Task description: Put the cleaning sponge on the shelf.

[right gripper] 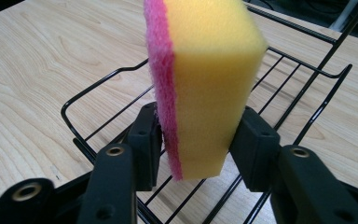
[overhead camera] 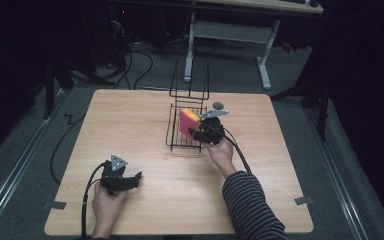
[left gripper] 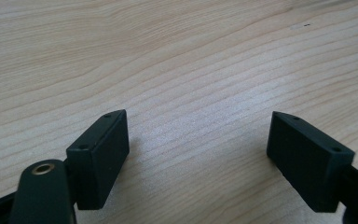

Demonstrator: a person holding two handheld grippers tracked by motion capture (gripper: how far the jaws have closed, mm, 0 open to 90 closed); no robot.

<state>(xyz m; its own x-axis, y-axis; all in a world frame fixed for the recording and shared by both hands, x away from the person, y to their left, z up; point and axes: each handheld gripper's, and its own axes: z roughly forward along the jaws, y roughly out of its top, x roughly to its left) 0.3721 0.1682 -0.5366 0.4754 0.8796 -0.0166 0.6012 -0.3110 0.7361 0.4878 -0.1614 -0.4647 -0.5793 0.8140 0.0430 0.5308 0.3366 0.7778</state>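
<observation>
Sponge [right gripper: 205, 84]: yellow foam block with pink scouring face, standing upright on end between the right claw [right gripper: 200, 140] jaws, above the black wire rack [right gripper: 303, 65] floor.

Left gripper [overhead camera: 130, 181] held low in the left hand [overhead camera: 106, 202], jaws wide apart, nothing between the 2 pads. Right gripper [overhead camera: 196, 131] held in the right hand [overhead camera: 220, 151], forearm in a striped sleeve; jaws partly apart, flanking a sponge [right gripper: 205, 88].
</observation>
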